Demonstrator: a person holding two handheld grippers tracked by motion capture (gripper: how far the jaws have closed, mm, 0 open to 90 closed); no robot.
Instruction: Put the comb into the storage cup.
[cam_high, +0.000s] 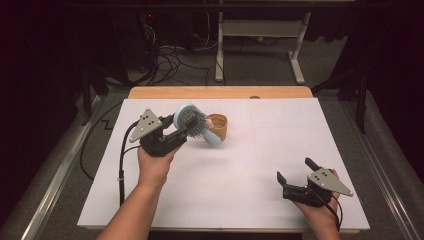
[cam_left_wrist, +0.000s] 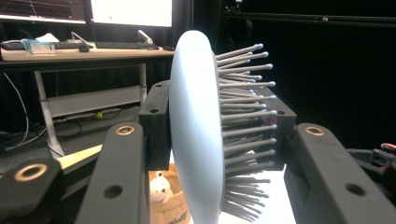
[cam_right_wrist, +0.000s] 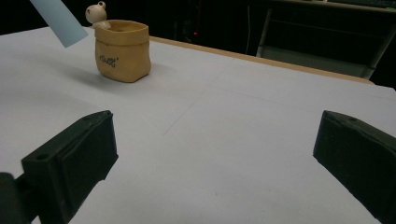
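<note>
Your work surface is the white rectangular table sheet (cam_high: 235, 185), which fills the centre of the high view. Your left gripper (cam_high: 186, 131), left of centre in that view, is clamped on the head of the pale blue oval hairbrush with grey metal pins (cam_high: 192, 122) and holds it clear of the sheet. In the left gripper view the brush head (cam_left_wrist: 196, 126) stands edge-on between the jaws, pins pointing to frame right. Your right gripper (cam_high: 296, 170), at lower right, rests low over the sheet with jaws spread wide and nothing between them. The small tan sack-shaped pot (cam_high: 218, 126) stands just beyond the brush; a small white bear figure (cam_right_wrist: 95, 14) sits at its rim.
</note>
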